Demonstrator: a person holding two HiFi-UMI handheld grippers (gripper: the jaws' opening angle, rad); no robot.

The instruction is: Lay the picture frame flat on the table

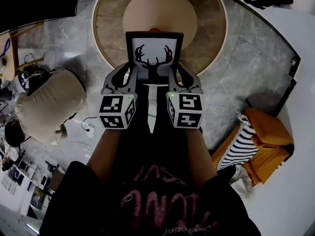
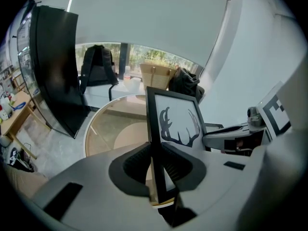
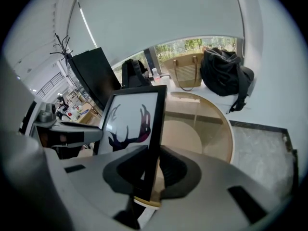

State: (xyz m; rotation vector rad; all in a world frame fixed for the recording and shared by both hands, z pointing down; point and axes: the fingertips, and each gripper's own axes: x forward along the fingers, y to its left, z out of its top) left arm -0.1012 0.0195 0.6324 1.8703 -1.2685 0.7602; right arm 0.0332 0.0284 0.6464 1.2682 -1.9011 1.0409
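Black wood-look moulding around a white sheet with a dark antler silhouette: this rectangular picture frame (image 1: 154, 53) is held between your two grippers.

Left gripper (image 1: 125, 77): clenched on the frame's left side rail. In the left gripper view the rail runs up between the ribbed dark pads (image 2: 136, 163), with both pads against it, and the frame (image 2: 175, 124) rises upright out of the jaws (image 2: 155, 166).

Right gripper (image 1: 181, 78): clenched on the opposite side rail. In the right gripper view the frame (image 3: 132, 121) stands edge-on in the jaws (image 3: 147, 170), printed face turned towards your left gripper.

Position of the frame: it stands on edge, not flat, with the antler print facing you. Its top edge lies forward of both grippers. No view shows whether its lower edge touches anything.

Round tan table with a pale rim (image 1: 106, 14): it lies ahead of and below both sets of jaws, behind the frame. It appears in both gripper views (image 2: 103, 124) (image 3: 211, 129).

A white tapered strip (image 1: 151, 109) shows just behind the frame, between the two marker cubes. I cannot tell what it is.

Grey marbled floor (image 1: 236, 58) surrounds the table. A beige bean bag (image 1: 49, 104) sits well outboard of your left gripper. Orange cushions (image 1: 268, 132) sit well outboard of your right.
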